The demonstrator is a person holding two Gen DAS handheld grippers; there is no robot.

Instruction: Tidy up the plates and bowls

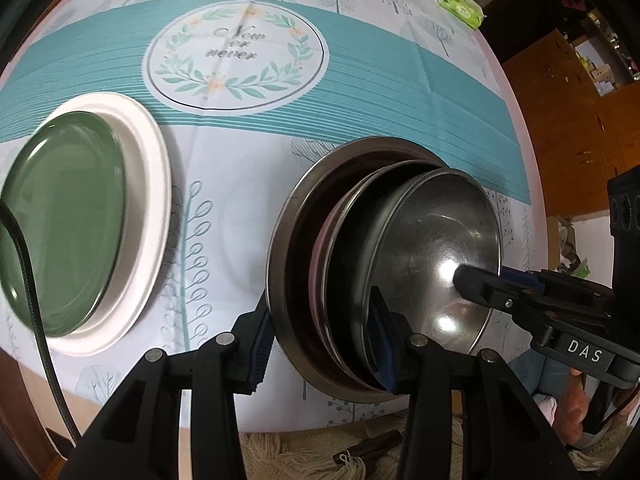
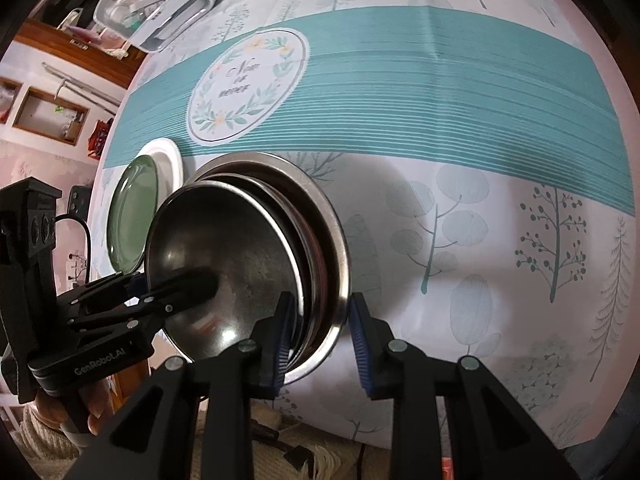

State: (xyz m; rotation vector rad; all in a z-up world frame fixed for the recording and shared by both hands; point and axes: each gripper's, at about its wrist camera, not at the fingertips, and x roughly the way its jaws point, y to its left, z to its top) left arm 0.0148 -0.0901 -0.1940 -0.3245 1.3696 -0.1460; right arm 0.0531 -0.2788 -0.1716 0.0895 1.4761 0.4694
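Left wrist view: left gripper [image 1: 320,340] clamped across rims of nested stainless-steel bowls [image 1: 400,264], tilted above tabletop [image 1: 400,92]; right gripper [image 2: 318,340] straddles opposite rims, grip uncertain. Green plate [image 1: 60,220] on white plate [image 1: 148,200] beside. Advice: level both sides.

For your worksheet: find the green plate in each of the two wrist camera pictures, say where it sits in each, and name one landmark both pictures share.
Left wrist view: the green plate fills the left edge, lying on a white plate, left of the steel bowl stack.
Right wrist view: the green plate shows small at centre-left, behind the steel bowl stack's left side.
Shared landmark: the round "Now or never" wreath print on the tablecloth.
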